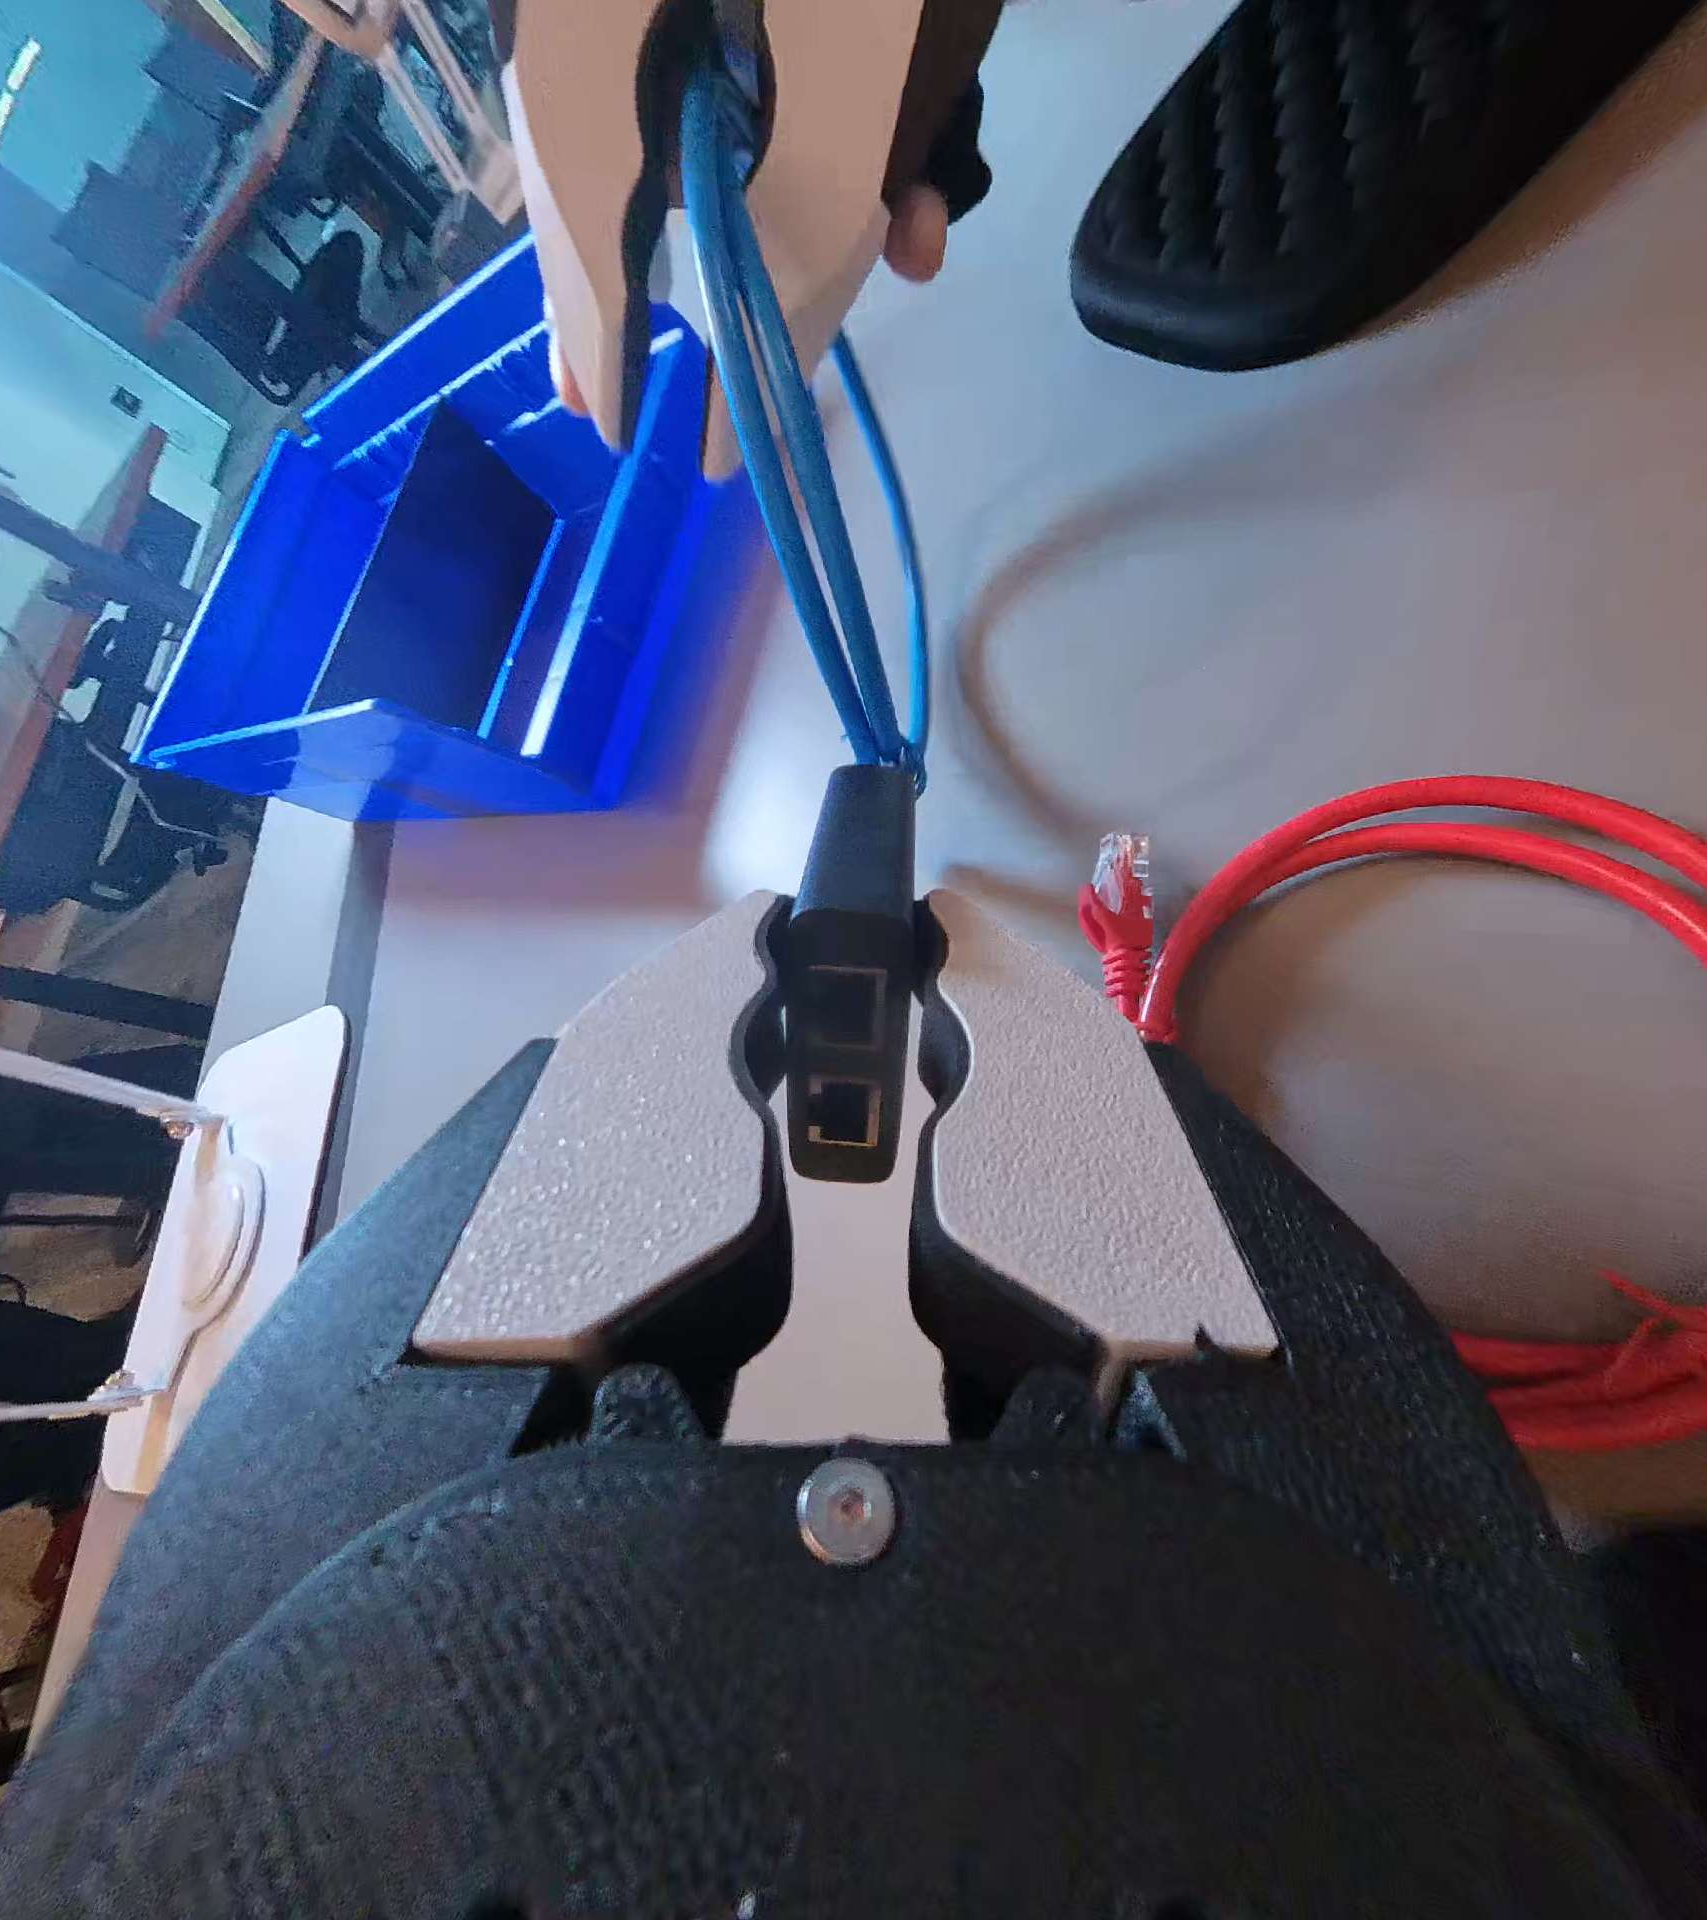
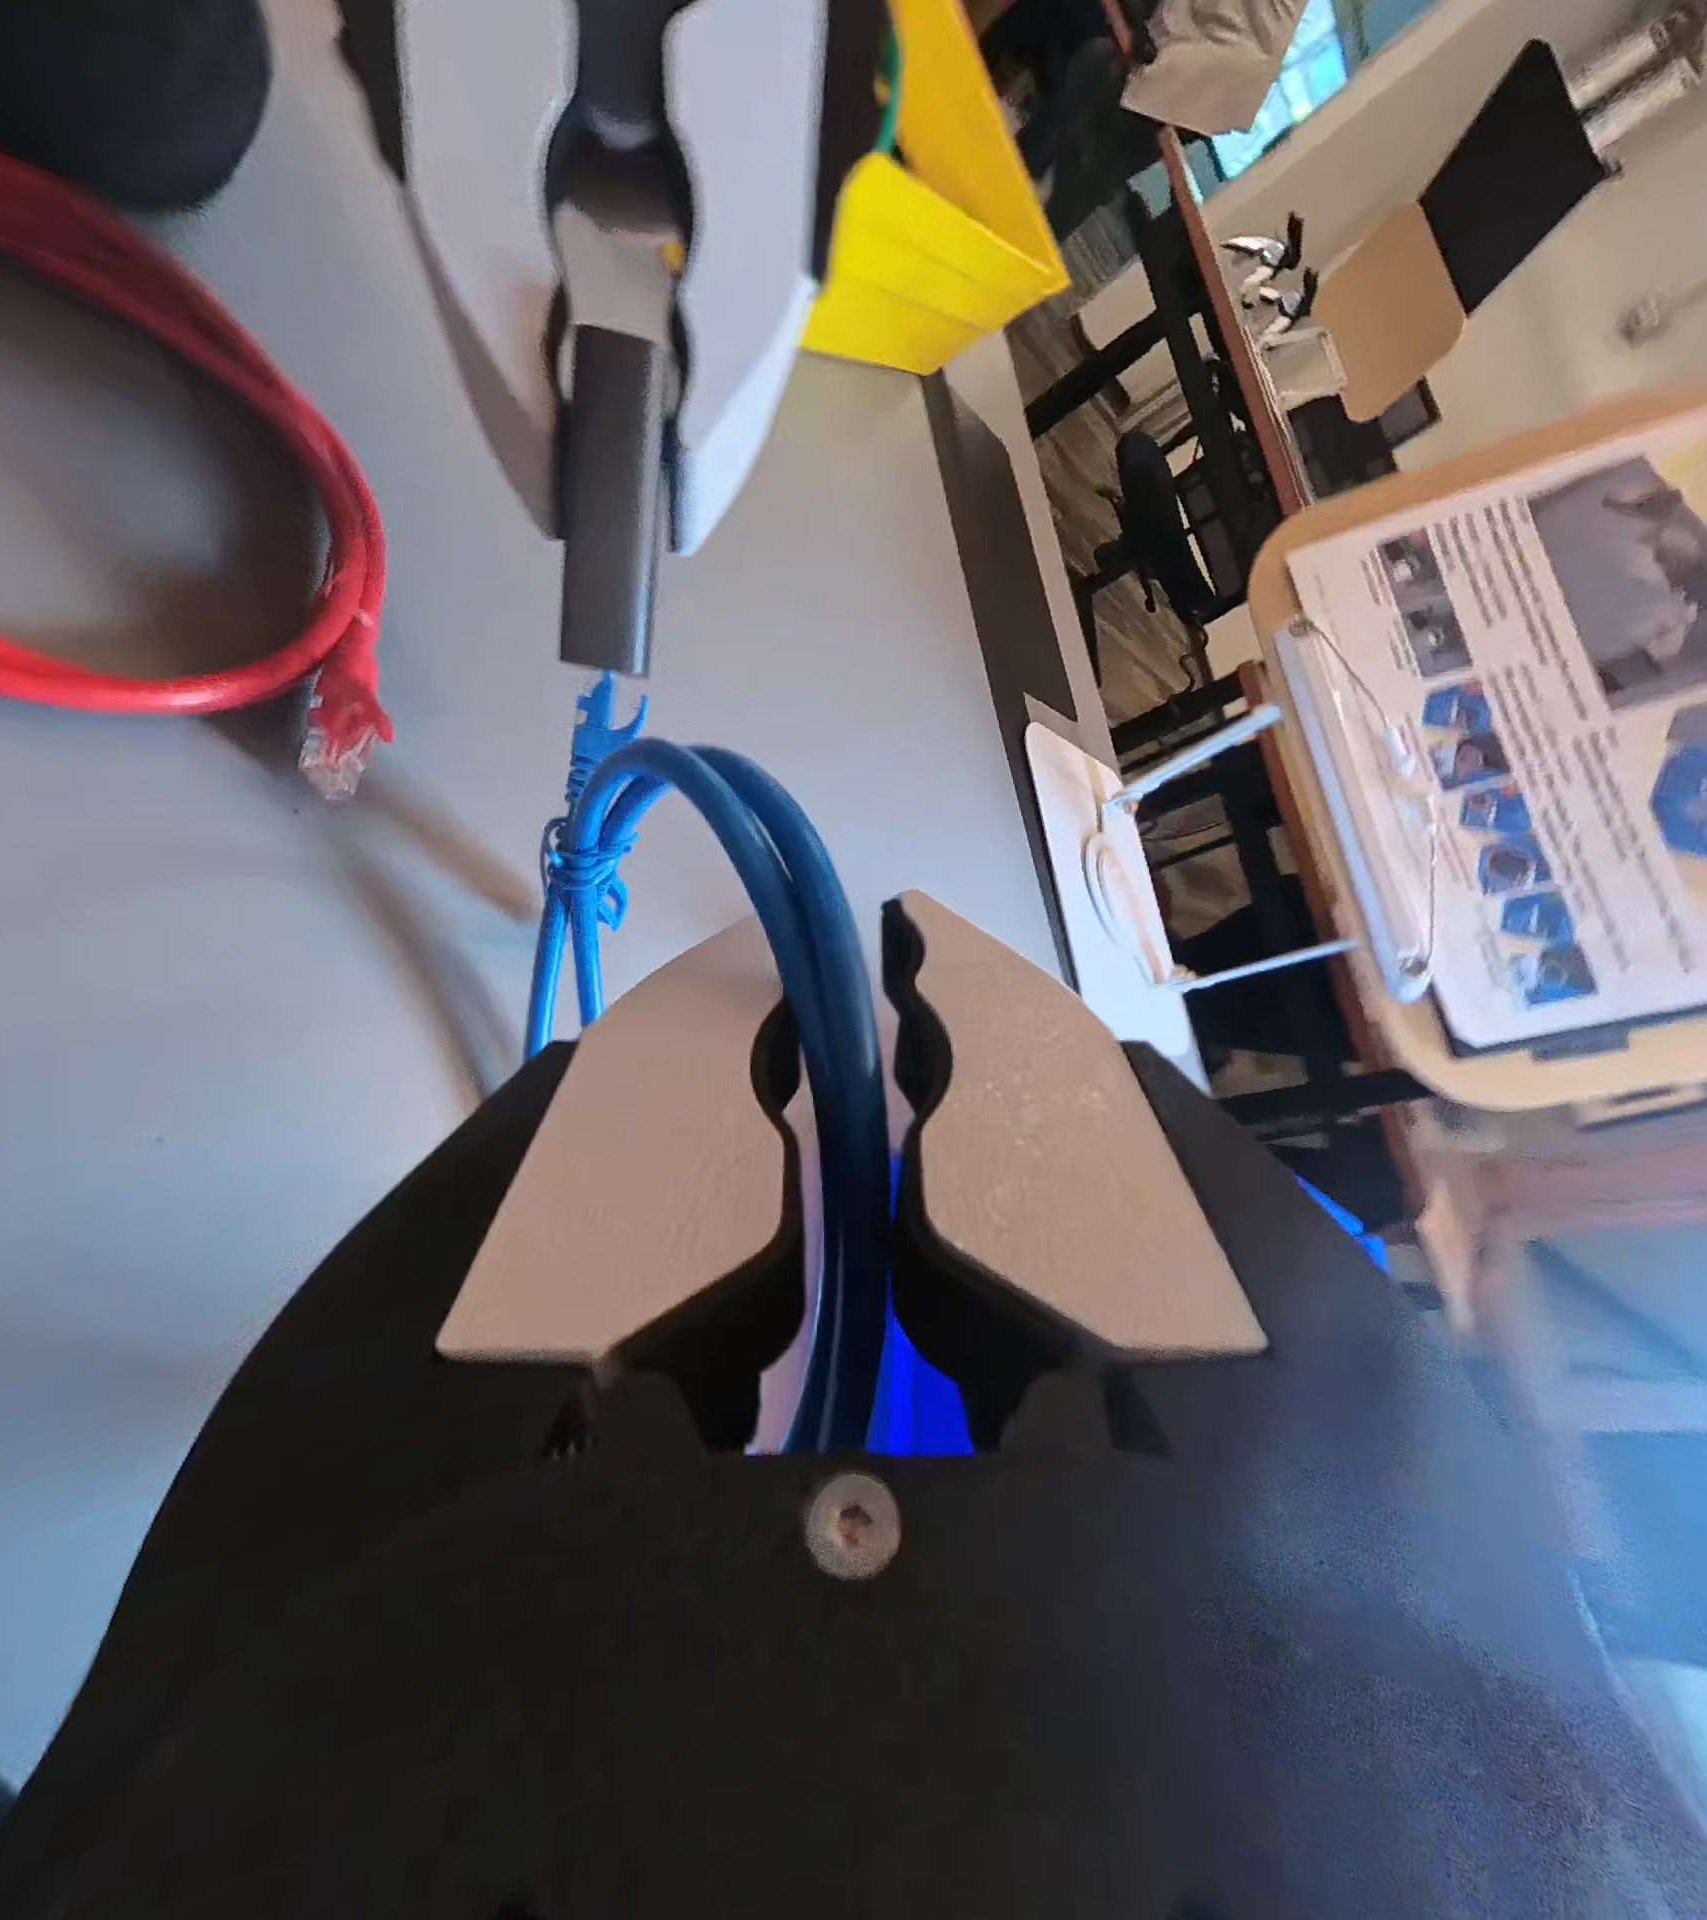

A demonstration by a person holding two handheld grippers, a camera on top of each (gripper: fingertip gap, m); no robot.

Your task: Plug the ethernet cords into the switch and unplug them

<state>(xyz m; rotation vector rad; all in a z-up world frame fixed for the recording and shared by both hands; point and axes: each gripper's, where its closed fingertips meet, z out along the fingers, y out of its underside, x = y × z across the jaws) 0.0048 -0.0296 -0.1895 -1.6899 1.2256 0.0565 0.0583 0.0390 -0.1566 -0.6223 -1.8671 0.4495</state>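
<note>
My left gripper is shut on a small black switch with two empty ports facing the camera. A blue ethernet cord runs from the far end of the switch up into my right gripper, seen at the top. In the right wrist view my right gripper is shut on the blue cord. Its blue plug meets the end of the switch held by the left gripper. A coiled red ethernet cord lies on the table, plug free.
A blue bin stands at the table's left edge. A yellow bin stands at the far side. A black padded object lies at the back right. A clipboard with a printed sheet sits beside the table. A tan cable lies on the table. The grippers' ends are close to 10 cm from one another. The black padded object lies around 20 cm away from my right fingertips.
</note>
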